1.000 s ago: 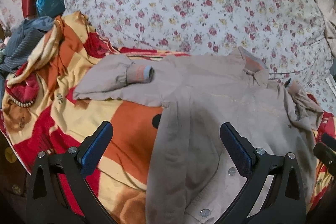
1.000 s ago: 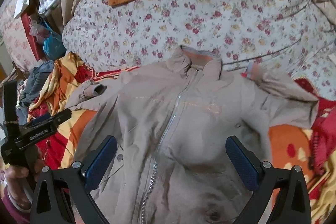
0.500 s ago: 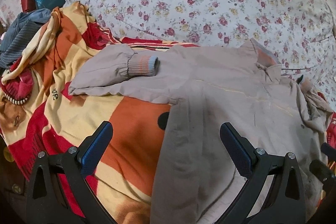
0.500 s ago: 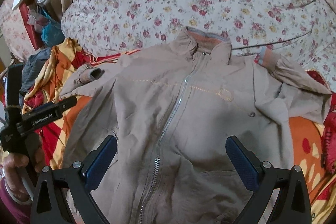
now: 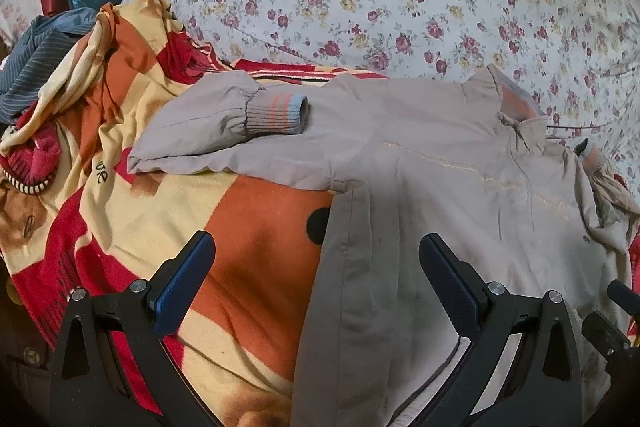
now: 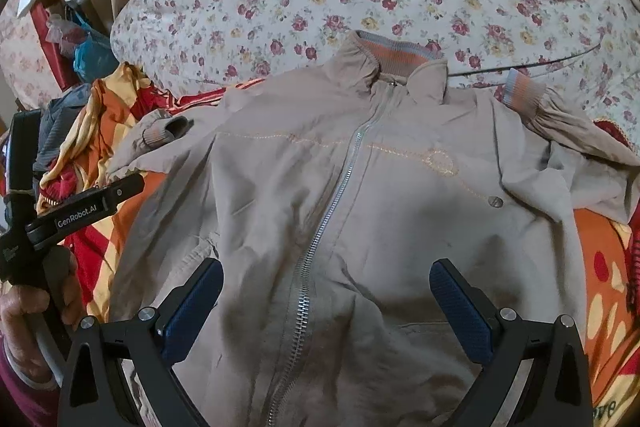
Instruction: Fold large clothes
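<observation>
From the left wrist view, the left gripper [image 5: 316, 263] hangs wide open and empty over the near left edge of the beige jacket [image 5: 432, 187], which lies front-up on the patterned blanket [image 5: 248, 227]; its left sleeve [image 5: 224, 111] is doubled back, so a careless pinch may catch blanket too. From the right wrist view, the right gripper [image 6: 326, 291] is likewise spread and empty above the zipper [image 6: 332, 203]; the bunched right sleeve [image 6: 560, 123] could skew any fold.

Jacket [image 6: 360, 207] hem cut off below; blanket [image 5: 240, 247] print partly covered.
</observation>
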`<state>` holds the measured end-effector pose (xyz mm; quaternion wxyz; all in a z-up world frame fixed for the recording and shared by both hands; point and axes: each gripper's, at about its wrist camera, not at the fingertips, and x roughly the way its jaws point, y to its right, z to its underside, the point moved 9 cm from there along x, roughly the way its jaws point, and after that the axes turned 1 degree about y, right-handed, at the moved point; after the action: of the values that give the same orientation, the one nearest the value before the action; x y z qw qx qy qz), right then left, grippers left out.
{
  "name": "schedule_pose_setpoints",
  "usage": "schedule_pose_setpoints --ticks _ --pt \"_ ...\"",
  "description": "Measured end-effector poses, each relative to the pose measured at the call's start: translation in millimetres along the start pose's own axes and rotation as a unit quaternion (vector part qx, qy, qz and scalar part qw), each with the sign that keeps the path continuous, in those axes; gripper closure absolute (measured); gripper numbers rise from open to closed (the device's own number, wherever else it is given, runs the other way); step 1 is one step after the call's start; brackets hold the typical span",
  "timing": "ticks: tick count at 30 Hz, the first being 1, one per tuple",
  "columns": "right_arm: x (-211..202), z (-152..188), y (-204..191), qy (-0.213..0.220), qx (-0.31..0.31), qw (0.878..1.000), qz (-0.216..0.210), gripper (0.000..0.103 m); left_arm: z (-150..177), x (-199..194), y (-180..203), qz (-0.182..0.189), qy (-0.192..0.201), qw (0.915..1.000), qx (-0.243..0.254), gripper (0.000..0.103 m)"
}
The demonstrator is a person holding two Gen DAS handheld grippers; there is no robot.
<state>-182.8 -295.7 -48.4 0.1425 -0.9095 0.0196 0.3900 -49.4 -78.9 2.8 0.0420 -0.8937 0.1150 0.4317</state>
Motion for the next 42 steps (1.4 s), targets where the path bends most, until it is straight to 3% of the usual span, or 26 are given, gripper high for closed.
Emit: schedule_pose_setpoints --ticks 13,29,42 --pt "0.4 -1.1 18.6 0.007 0.031 0.999 0.035 0.0 2.1 -3.1 6.4 0.014 0.004 0.9999 0.007 0.001" --pt "4.4 -0.9 9.1 -0.002 0.025 0.999 0.027 0.0 2.3 -1.4 4.7 0.025 0.006 0.9996 0.009 0.001" --pt "6.0 -0.4 4.5 -0.004 0.017 1.0 0.025 0.0 -1.4 2.6 -17.3 0.005 0.005 1.0 -0.007 0.001"
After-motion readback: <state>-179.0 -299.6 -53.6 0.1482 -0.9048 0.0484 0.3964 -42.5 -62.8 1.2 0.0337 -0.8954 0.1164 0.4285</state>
